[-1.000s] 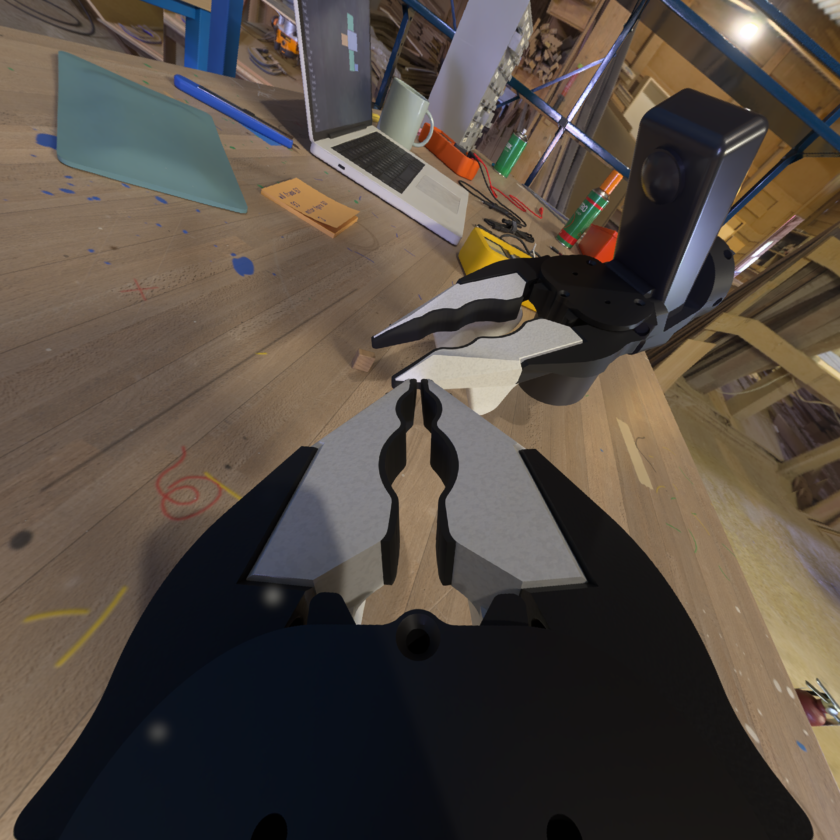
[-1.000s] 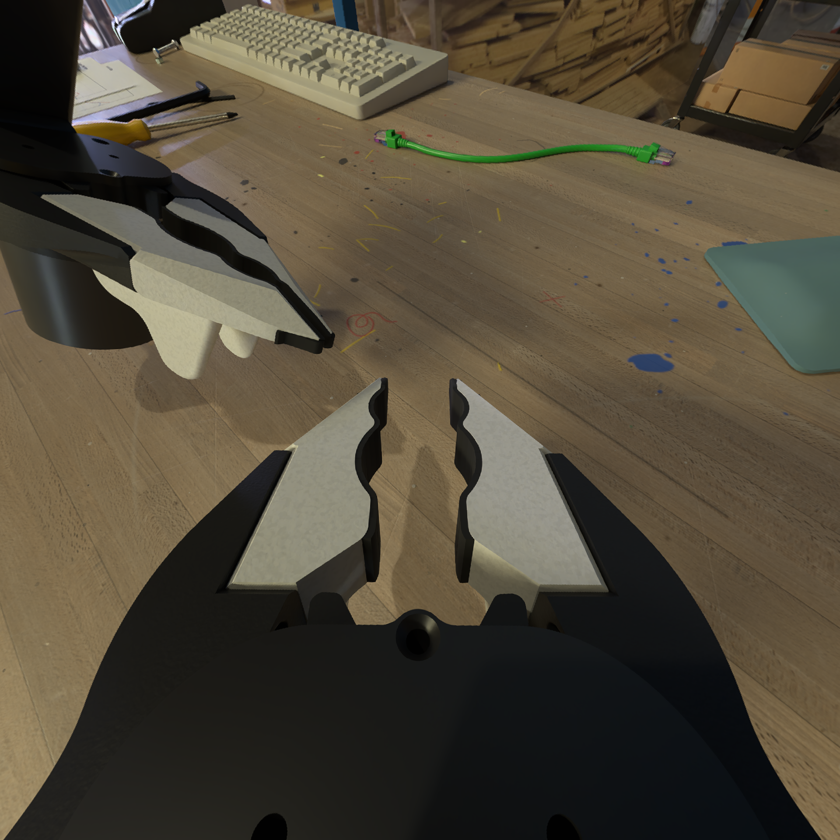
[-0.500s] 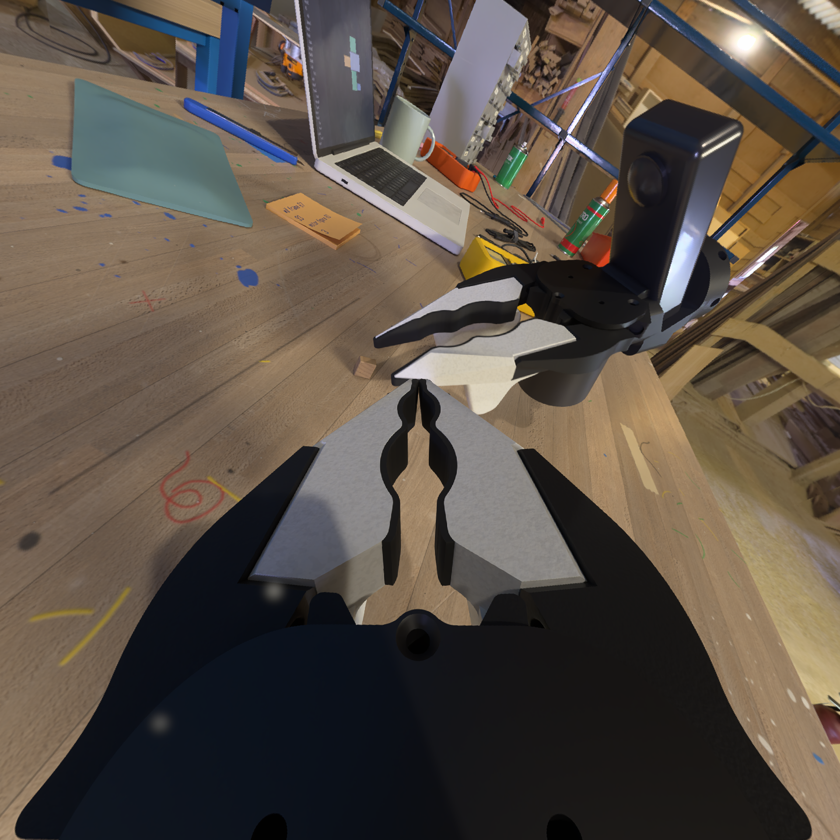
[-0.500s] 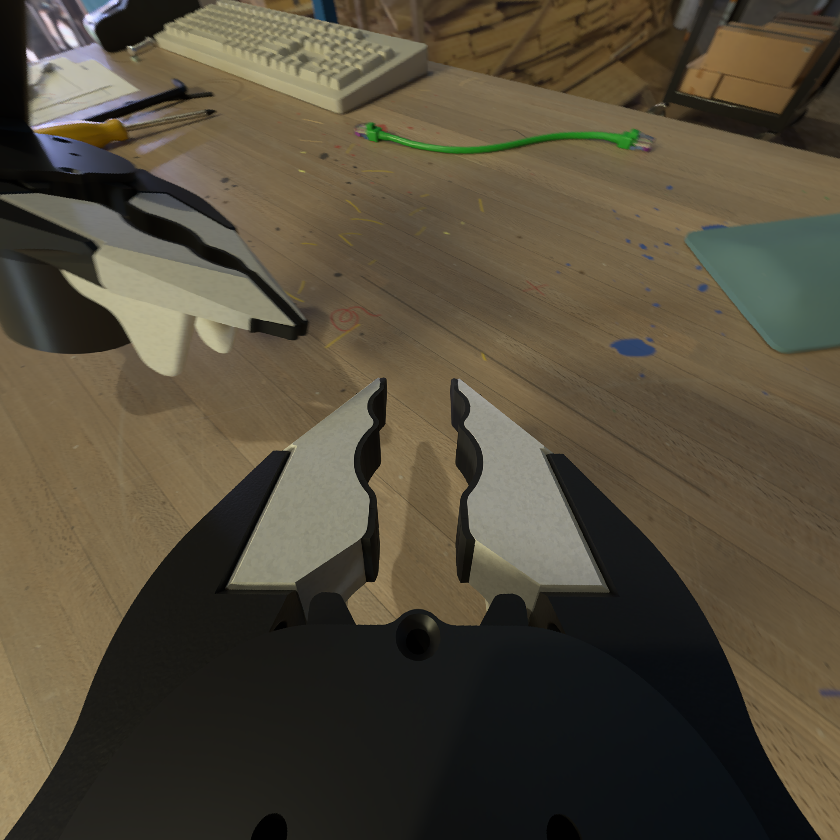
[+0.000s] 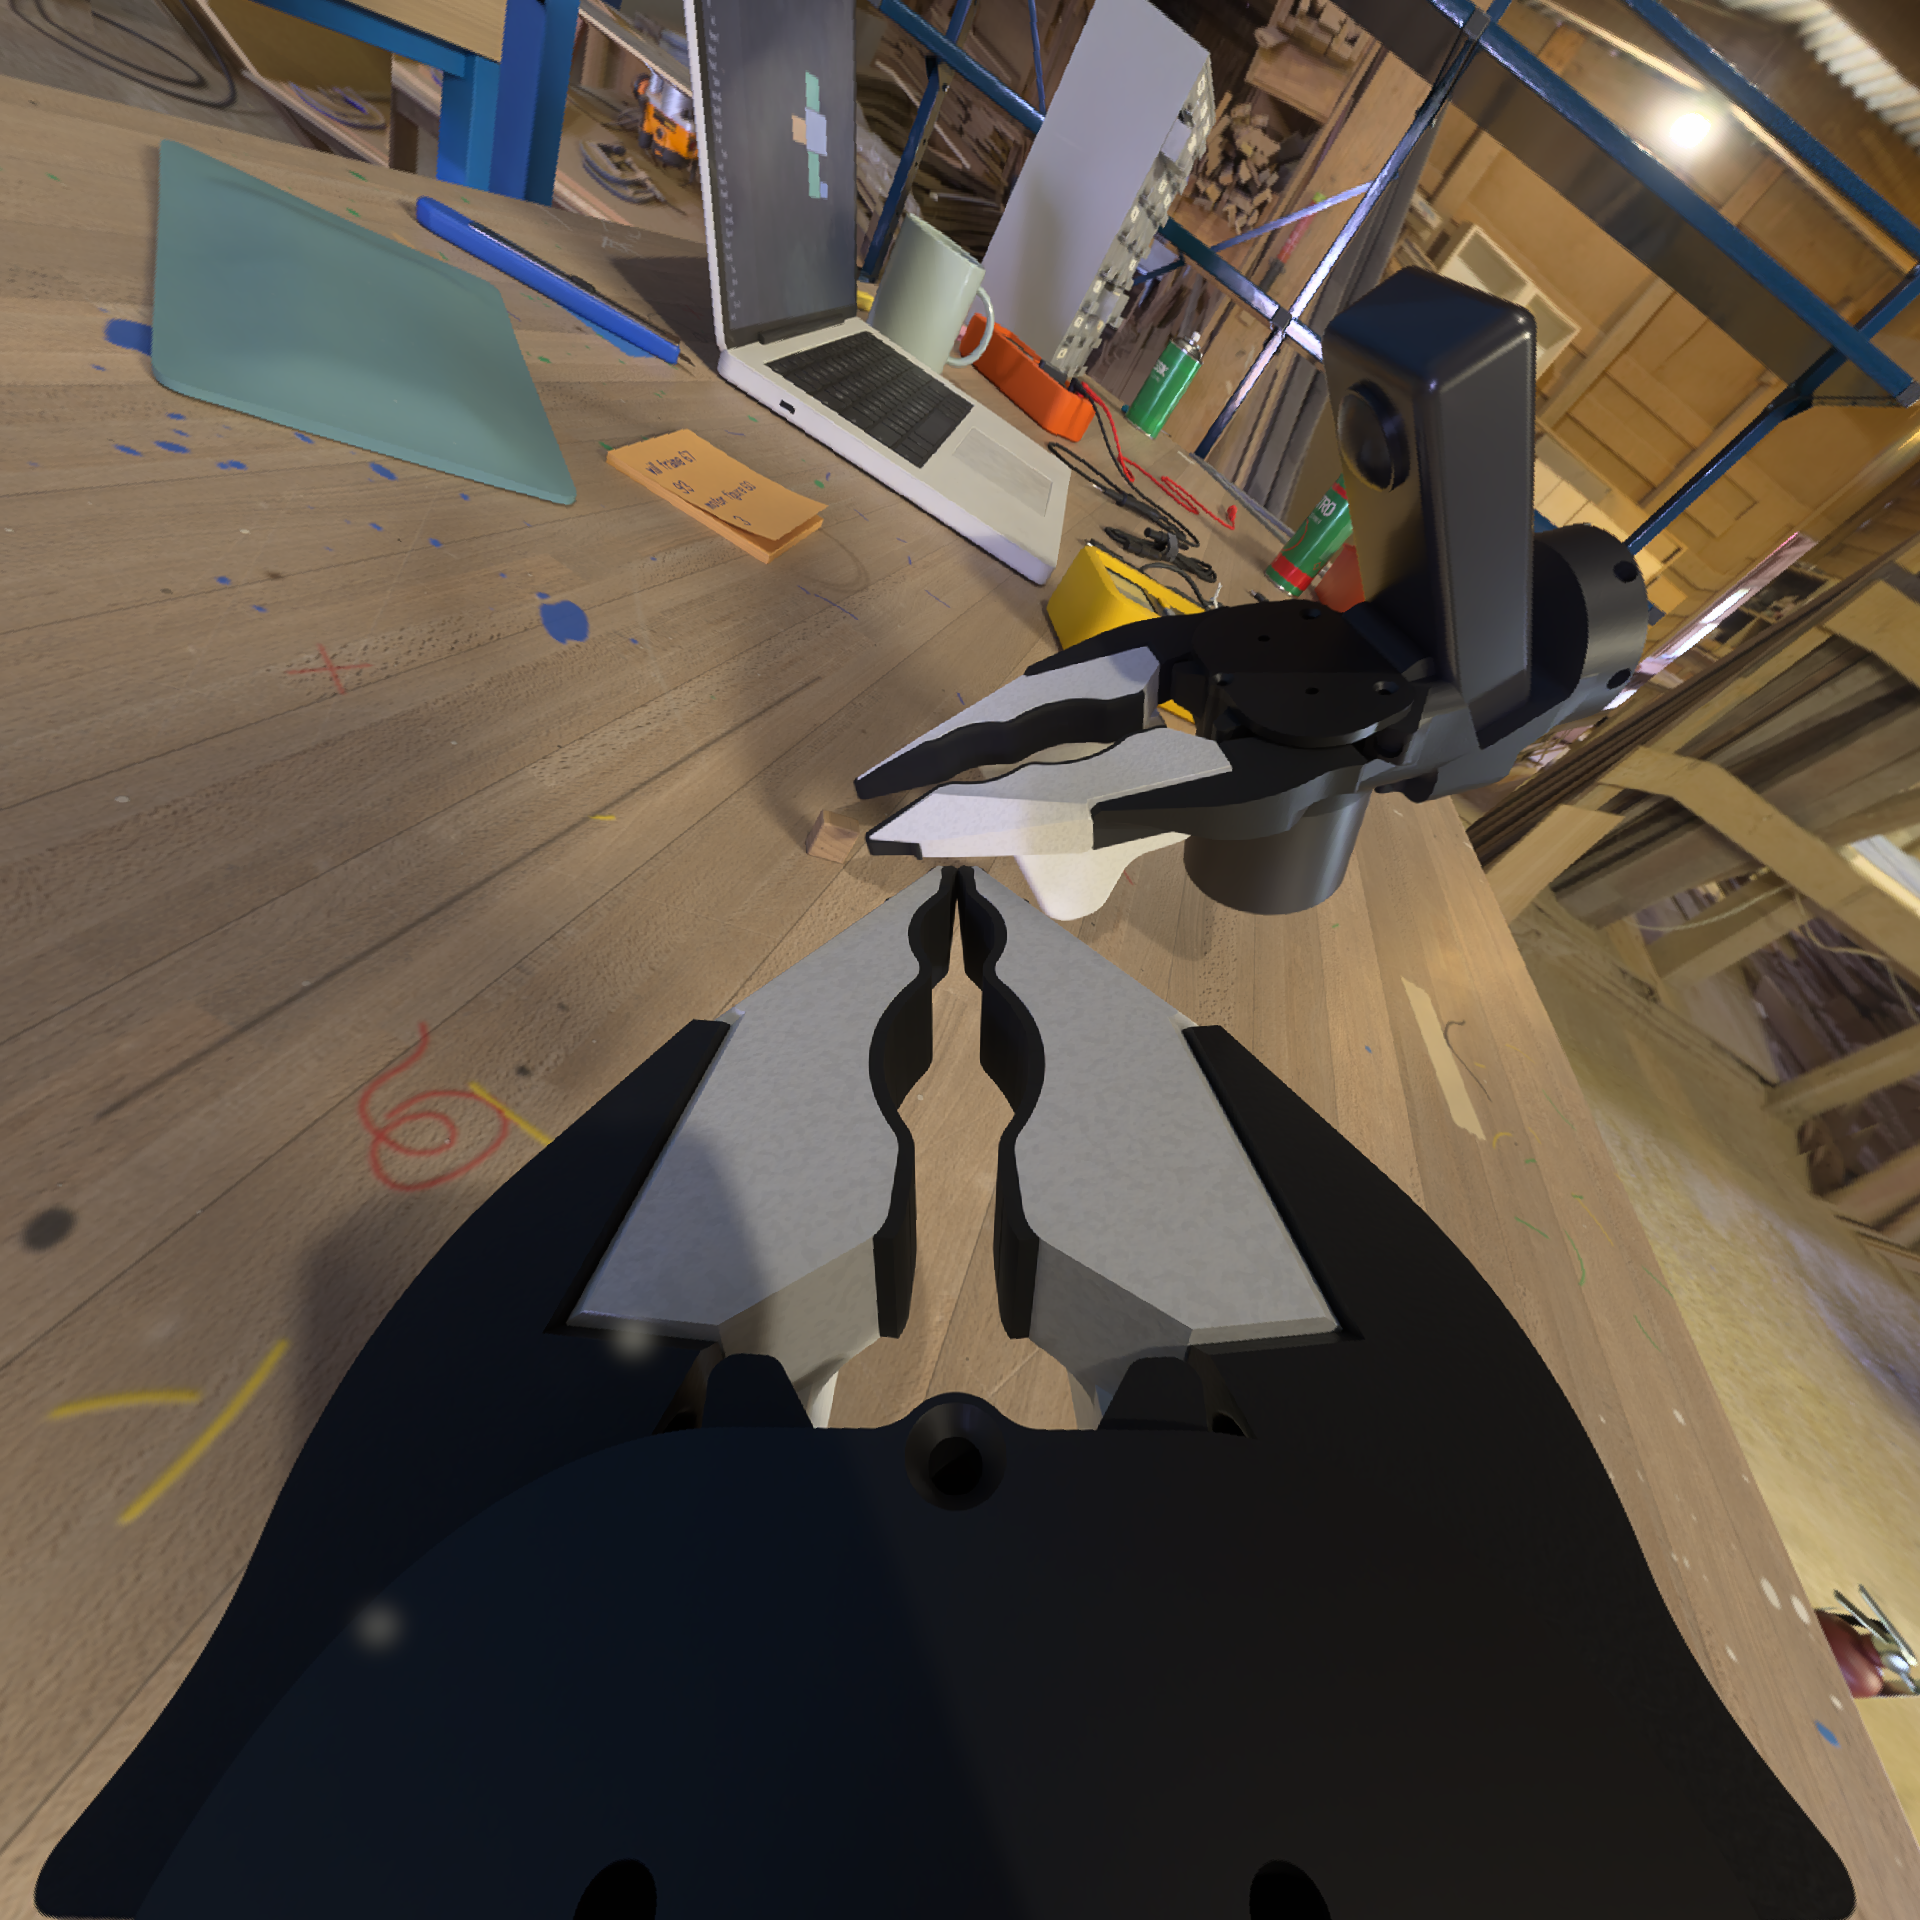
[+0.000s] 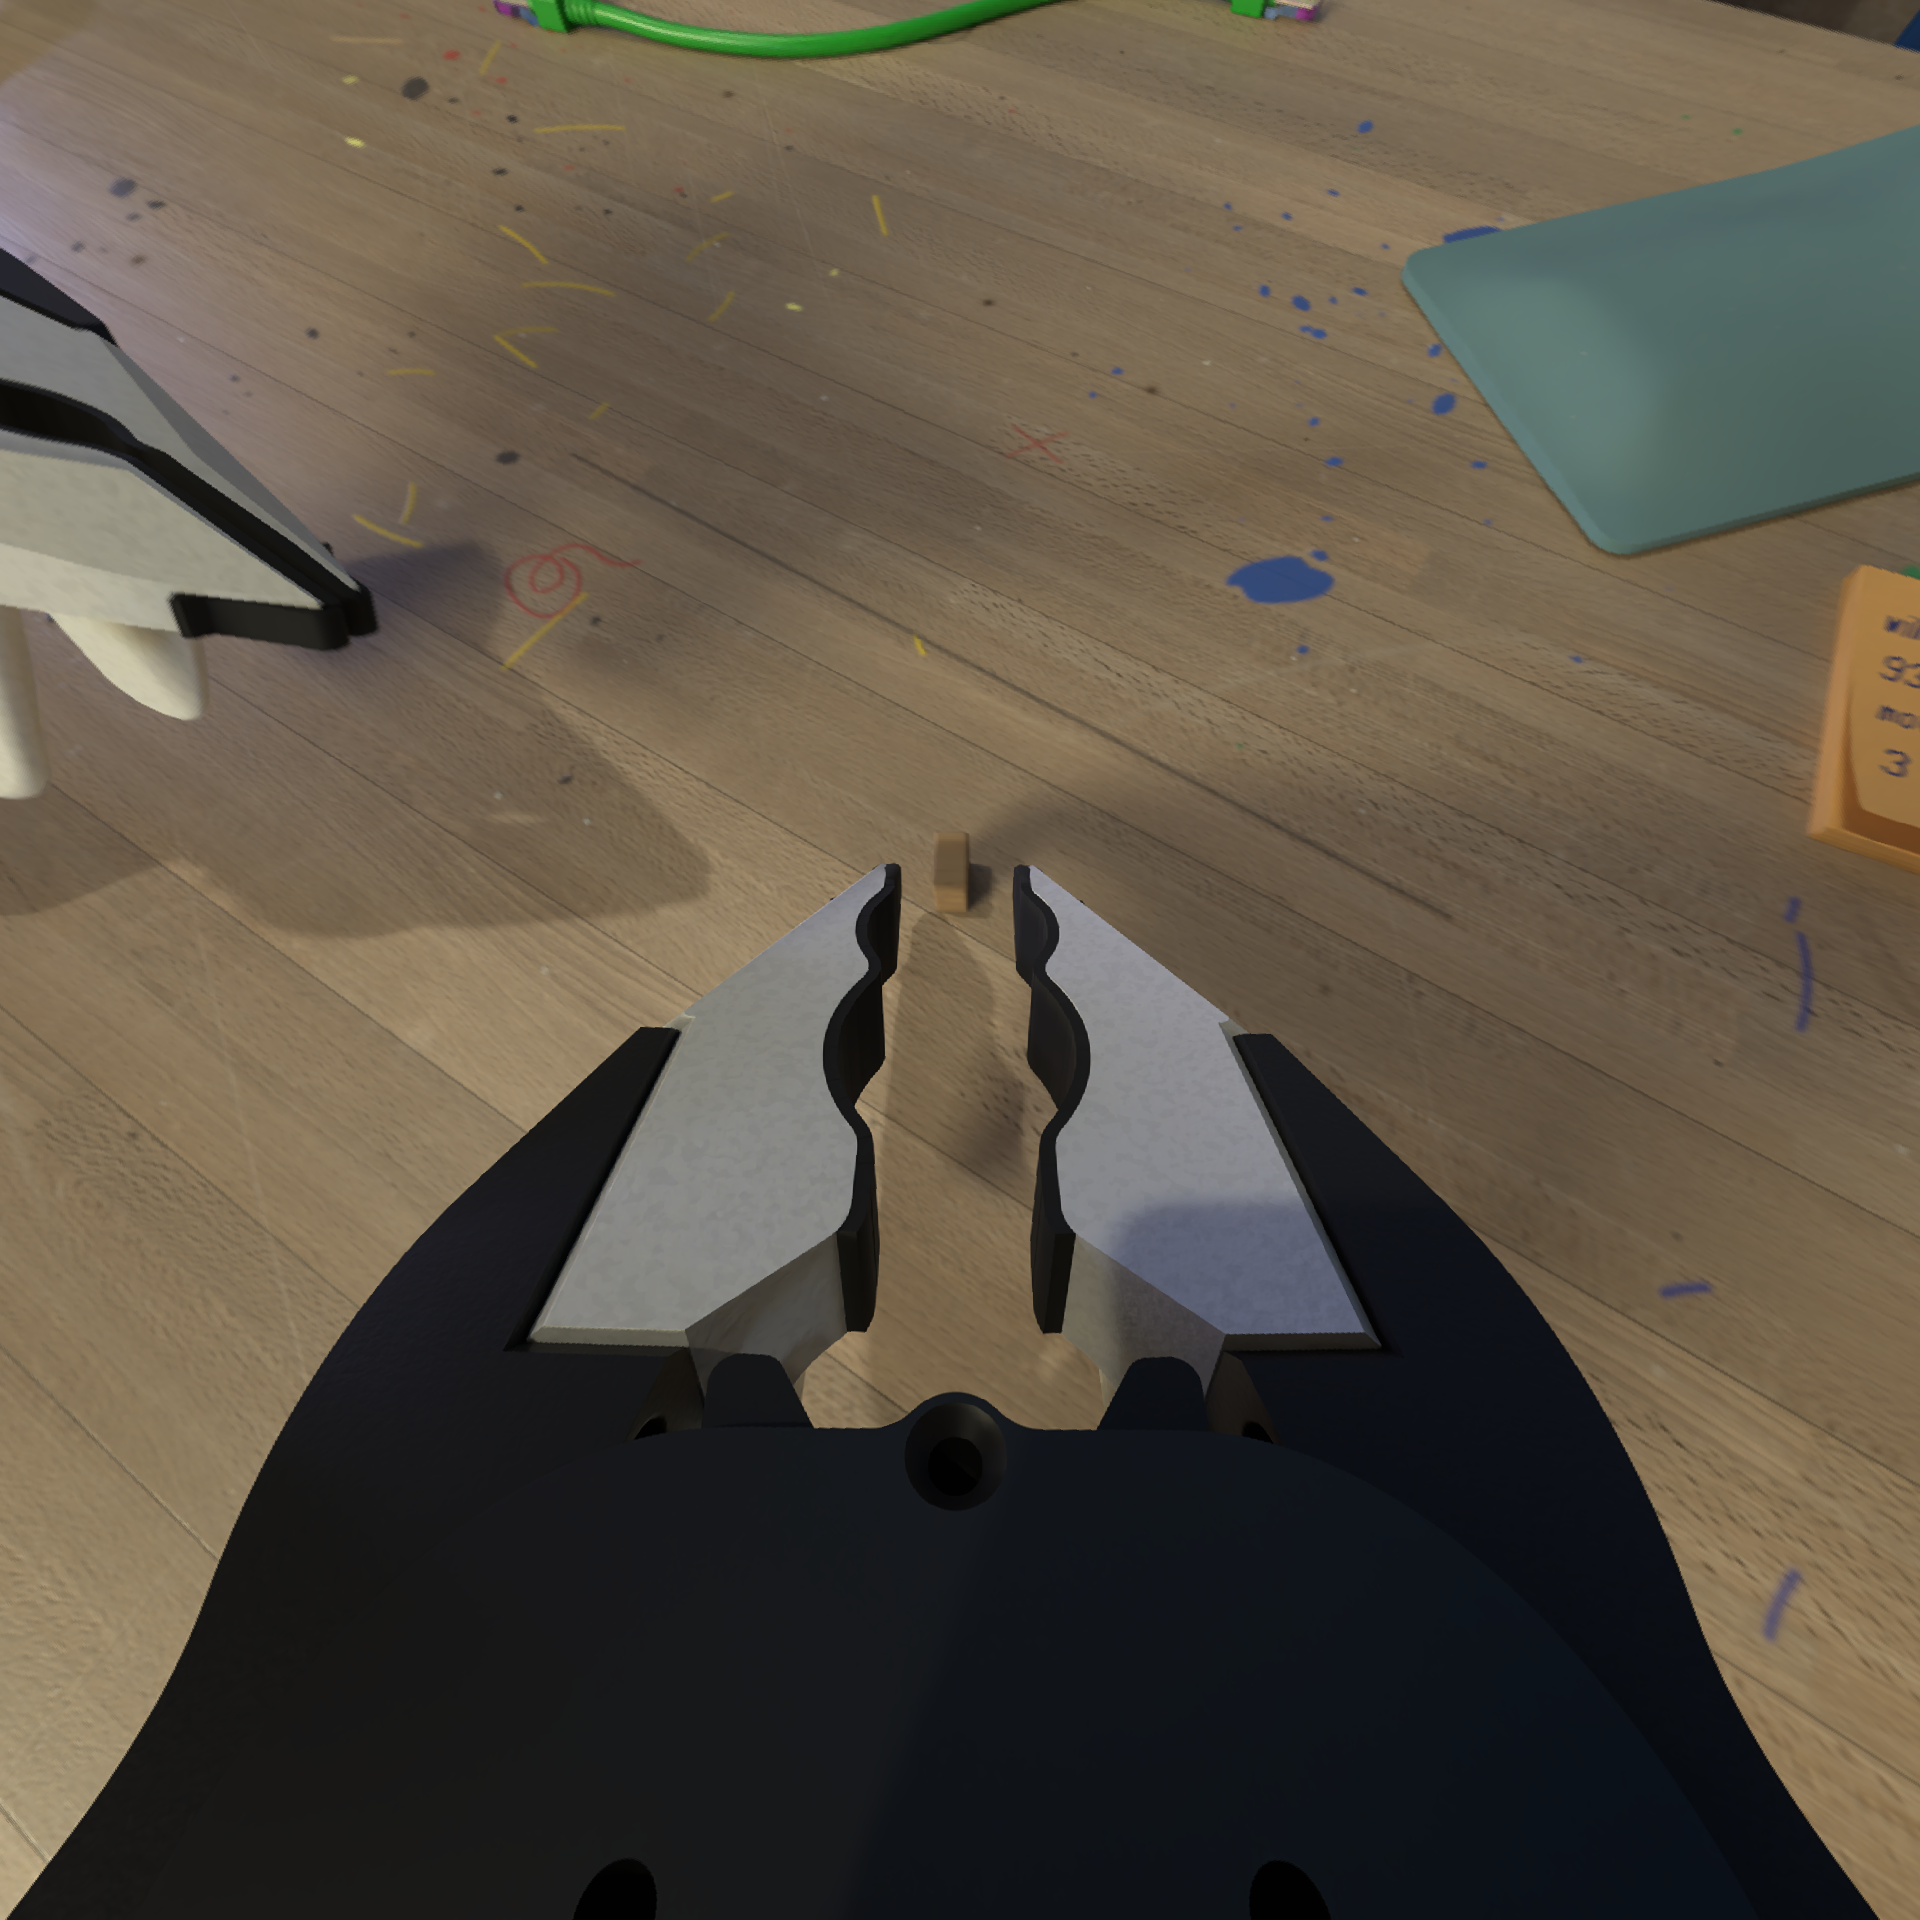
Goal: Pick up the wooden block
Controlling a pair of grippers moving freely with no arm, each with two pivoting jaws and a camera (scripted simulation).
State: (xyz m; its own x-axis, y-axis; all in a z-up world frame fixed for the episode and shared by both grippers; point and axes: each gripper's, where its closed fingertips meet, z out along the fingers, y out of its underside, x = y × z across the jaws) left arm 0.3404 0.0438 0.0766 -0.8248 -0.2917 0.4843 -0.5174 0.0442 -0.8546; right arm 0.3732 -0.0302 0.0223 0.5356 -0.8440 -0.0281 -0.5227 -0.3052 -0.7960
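Observation:
The wooden block point(image 6: 951, 871) is small and tan and lies on the wooden table, just beyond the tips of my right gripper point(image 6: 956, 883), in line with the gap between them. My right gripper is open and empty. In the left wrist view the block point(image 5: 831, 834) peeks out from under the right gripper point(image 5: 888, 805), which hovers over it. My left gripper point(image 5: 956, 883) is shut and empty, back from the block. It also shows at the left edge of the right wrist view point(image 6: 343, 613).
A teal mat point(image 6: 1704, 343), an orange notepad point(image 6: 1881, 717) and a green cable point(image 6: 831, 36) lie around the right gripper. In the left wrist view an open laptop point(image 5: 883, 384), a mug point(image 5: 930, 291), spray cans point(image 5: 1314, 540) and a yellow box point(image 5: 1112, 603) stand along the far table edge.
My right gripper has tipped down and moved toward the block, which now shows between its tips. My left gripper stays shut and has barely moved.

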